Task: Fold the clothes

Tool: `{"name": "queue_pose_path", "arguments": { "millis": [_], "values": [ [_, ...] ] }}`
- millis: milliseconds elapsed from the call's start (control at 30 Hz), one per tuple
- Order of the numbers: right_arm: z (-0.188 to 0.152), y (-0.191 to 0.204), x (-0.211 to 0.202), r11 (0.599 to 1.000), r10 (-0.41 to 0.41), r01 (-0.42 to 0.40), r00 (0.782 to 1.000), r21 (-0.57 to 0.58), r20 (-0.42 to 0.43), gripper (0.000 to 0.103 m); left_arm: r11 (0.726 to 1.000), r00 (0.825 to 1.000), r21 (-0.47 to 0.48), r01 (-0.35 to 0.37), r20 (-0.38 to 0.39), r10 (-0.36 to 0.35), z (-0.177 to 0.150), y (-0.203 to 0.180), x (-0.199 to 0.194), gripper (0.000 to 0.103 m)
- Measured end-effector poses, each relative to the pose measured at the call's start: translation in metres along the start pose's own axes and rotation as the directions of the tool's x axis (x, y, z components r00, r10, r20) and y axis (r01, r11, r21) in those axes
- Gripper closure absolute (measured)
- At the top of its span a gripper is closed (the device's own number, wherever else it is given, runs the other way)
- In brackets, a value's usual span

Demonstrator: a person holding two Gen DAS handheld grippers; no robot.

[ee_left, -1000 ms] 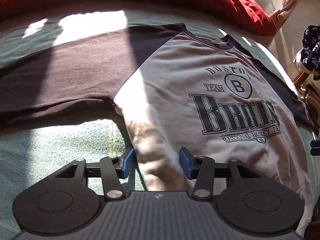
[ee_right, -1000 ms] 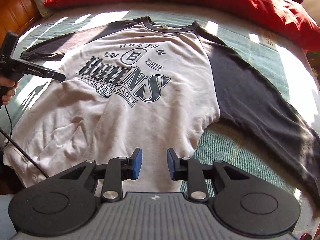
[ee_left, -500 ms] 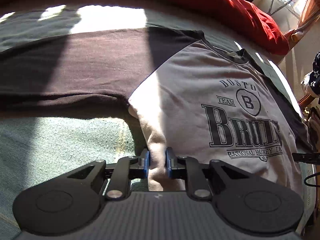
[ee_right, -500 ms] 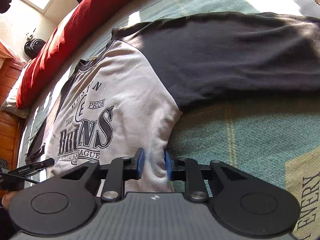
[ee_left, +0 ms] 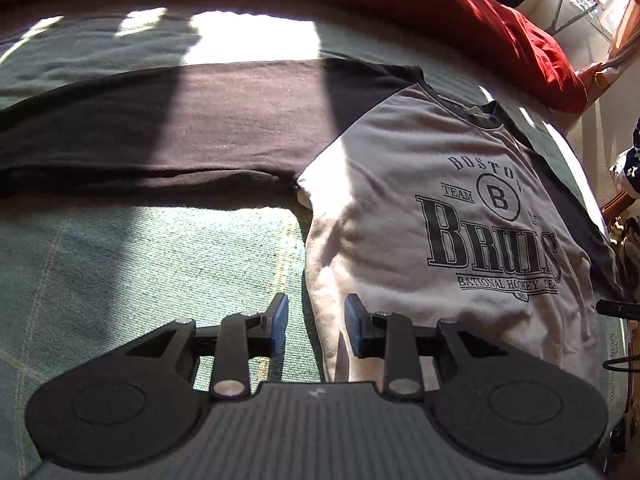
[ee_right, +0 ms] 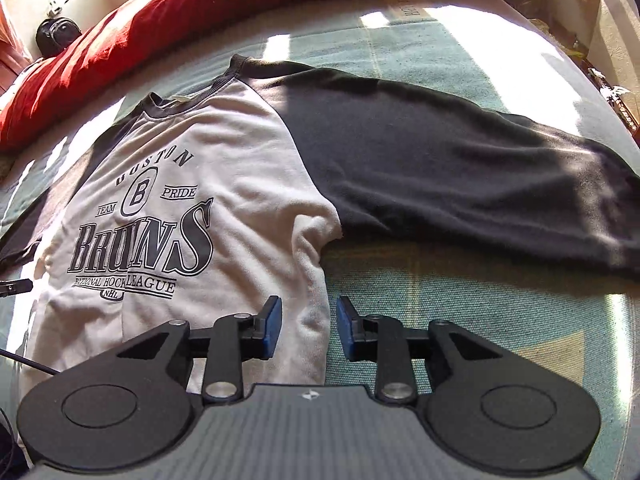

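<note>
Sunlight is falling across a green bedspread (ee_left: 120, 264) where the sweatshirt (ee_left: 400, 184) is lying flat, print up, sleeves spread sideways and its long axis running away toward the red pillow (ee_right: 200, 20). Each side seam is sitting between a claw's blue pads: the left gripper (ee_left: 316, 326) is opening over the left edge, the right gripper (ee_right: 306, 328) over the right edge (neither pad is pressing cloth). Both hands are equally near, so a lengthwise fold looks likely.
</note>
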State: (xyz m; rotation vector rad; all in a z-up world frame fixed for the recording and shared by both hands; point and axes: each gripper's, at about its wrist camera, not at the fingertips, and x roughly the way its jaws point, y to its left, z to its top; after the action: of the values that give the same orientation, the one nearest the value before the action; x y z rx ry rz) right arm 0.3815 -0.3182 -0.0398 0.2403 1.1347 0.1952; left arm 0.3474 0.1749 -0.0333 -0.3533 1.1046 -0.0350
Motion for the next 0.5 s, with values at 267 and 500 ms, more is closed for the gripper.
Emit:
{"name": "queue_pose_path", "arguments": {
  "millis": [267, 500],
  "values": [
    [-0.051, -0.007, -0.010, 0.991, 0.000, 0.007, 0.999, 0.132, -0.055, 0.057, 0.998, 1.000, -0.059, -0.005, -0.031, 0.003, -0.044, -0.011, 0.002, 0.062],
    [-0.066, 0.007, -0.004, 0.996, -0.078, 0.083, 0.992, 0.039, -0.101, 0.093, 0.972, 0.975, 0.108, -0.211, -0.041, 0.216, -0.046, -0.019, -0.003, 0.086]
  ]
}}
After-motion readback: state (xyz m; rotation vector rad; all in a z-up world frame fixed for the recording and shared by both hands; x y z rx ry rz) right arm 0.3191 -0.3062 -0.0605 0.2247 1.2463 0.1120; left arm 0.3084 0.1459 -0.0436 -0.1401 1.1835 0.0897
